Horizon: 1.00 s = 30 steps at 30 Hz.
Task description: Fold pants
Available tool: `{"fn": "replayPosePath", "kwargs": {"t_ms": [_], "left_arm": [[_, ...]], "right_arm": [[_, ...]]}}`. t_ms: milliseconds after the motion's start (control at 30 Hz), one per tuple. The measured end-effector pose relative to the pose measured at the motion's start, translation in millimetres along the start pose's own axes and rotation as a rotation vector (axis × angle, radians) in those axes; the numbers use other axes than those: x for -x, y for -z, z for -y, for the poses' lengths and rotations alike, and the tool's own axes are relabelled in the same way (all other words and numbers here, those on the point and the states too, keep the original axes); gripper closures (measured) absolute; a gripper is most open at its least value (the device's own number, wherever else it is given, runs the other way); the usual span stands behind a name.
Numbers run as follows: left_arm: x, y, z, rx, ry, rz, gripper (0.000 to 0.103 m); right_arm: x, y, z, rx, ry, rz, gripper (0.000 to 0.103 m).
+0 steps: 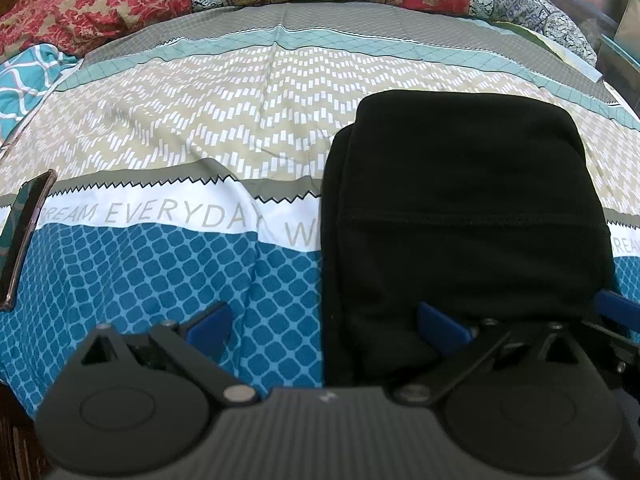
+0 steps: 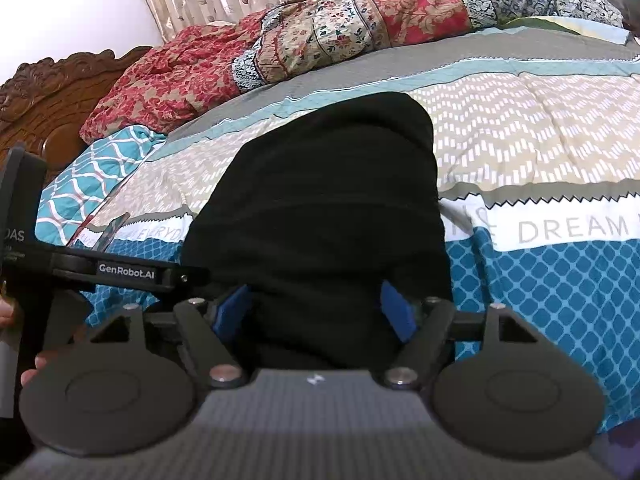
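While the black pants (image 1: 464, 208) lie folded compact on the bed (image 1: 180, 264), left tool (image 1: 324, 324) gapes empty, right tool (image 2: 316, 312) straddles the bundle ungripped. Final release; next, withdraw clear.

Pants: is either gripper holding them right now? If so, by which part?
Nothing is held. The left gripper is wide open over the left edge of the folded pants. The right gripper straddles their near end, pads apparently not pressing.
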<state>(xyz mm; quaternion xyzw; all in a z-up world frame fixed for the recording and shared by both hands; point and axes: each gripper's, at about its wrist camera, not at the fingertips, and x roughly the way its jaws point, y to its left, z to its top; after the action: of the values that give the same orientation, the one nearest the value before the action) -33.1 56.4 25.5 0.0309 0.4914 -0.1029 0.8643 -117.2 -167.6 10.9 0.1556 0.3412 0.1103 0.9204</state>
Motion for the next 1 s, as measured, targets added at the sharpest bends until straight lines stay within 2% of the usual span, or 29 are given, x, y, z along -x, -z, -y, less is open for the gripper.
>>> {"fn": "replayPosePath", "kwargs": {"t_ms": [533, 1000], "left_arm": [[-0.9, 0.9, 1.5, -0.003, -0.005, 0.002, 0.000], [0.4, 2.1, 5.4, -0.010, -0.016, 0.009, 0.000]], "right_arm": [[1.1, 0.7, 0.7, -0.004, 0.000, 0.004, 0.027], [9.6, 3.8, 4.9, -0.062, -0.022, 0.023, 0.026]]}}
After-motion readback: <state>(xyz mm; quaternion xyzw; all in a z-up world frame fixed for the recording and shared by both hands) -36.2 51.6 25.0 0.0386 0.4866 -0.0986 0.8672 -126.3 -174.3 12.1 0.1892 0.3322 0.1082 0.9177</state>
